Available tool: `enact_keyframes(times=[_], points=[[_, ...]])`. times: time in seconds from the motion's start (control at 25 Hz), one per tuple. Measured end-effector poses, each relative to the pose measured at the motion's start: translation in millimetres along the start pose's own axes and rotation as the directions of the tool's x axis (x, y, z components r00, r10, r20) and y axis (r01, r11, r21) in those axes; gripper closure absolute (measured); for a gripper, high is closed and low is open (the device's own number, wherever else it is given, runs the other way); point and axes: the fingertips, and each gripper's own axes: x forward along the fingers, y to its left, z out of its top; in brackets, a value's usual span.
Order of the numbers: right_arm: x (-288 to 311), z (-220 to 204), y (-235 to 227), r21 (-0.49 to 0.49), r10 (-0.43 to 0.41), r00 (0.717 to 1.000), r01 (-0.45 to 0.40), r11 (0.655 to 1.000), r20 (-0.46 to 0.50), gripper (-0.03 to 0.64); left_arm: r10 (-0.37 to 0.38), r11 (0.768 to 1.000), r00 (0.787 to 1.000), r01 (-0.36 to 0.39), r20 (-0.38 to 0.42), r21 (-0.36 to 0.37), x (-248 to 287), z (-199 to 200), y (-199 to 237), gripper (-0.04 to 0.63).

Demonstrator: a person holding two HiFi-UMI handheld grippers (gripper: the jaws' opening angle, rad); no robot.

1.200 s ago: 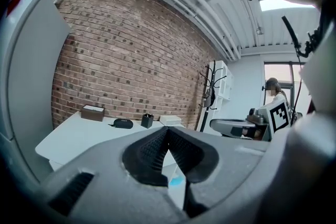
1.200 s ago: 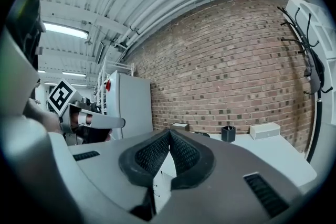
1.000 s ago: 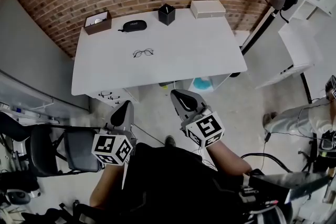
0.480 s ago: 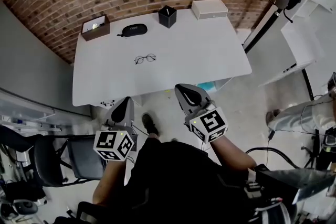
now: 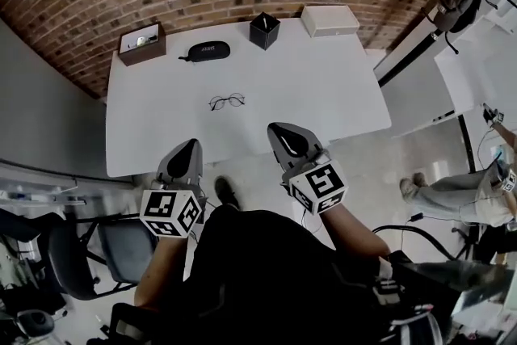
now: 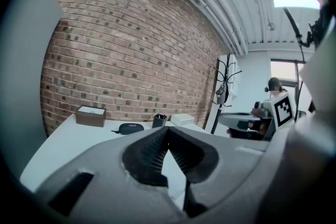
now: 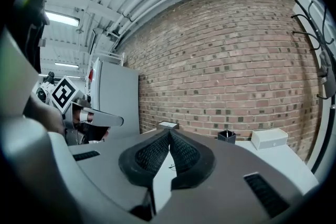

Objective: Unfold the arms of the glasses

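"Over the near edge of the white table [image 5: 323, 85], how do the grippers stand?"

"The left gripper [image 5: 187, 143] and the right gripper [image 5: 279, 128] both have their jaws pressed together, with nothing between them."

"And the glasses [image 5: 227, 102]?"

"They lie toward the table's middle, apart from both grippers. A black glasses case [image 5: 208, 51] sits beyond them by the far edge."

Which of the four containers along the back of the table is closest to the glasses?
The black oval case, between the brown box and the black square cup; the glasses lie just in front of it.
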Motion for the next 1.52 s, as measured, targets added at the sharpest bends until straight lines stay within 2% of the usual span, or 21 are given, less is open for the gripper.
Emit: enact_keyframes(times=[0.28,0.52,0.72,0.88,1.08,1.24,1.4,1.52], points=[[57,-11,-7,0.023,-0.009,0.999,0.010,1.000,-0.050,0.611,-0.027,1.000,0.998,0.026,-0.059,-0.010,42,-9,41,0.589],[109,-32,-6,-0.019,-0.018,0.992,0.016,1.000,-0.122,0.611,-0.061,0.998,0.992,0.060,-0.110,-0.018,69,-17,80,0.589],[142,-50,-16,-0.037,-0.057,0.982,0.051,0.998,-0.182,0.611,-0.104,0.995,0.982,0.102,-0.158,-0.020,90,-25,107,0.589],[166,-67,-17,-0.106,-0.070,0.972,0.047,0.993,-0.223,0.611,-0.099,0.994,0.981,0.090,-0.165,-0.060,99,-35,124,0.589],[196,-96,-9,-0.207,0.007,0.955,-0.071,0.976,-0.295,0.611,-0.062,0.996,0.978,0.048,-0.201,-0.075,111,-56,133,0.589],[223,-121,-2,-0.283,0.078,0.927,-0.192,0.940,-0.367,0.611,-0.029,0.992,0.979,0.003,-0.203,-0.128,125,-66,140,0.588],[239,-154,11,-0.338,0.168,0.863,-0.357,0.871,-0.477,0.606,0.017,0.981,0.969,-0.064,-0.245,-0.185,126,-82,144,0.588],[250,-175,16,-0.396,0.210,0.820,-0.460,0.795,-0.532,0.597,0.045,0.980,0.965,-0.093,-0.260,-0.173,124,-88,145,0.589]])
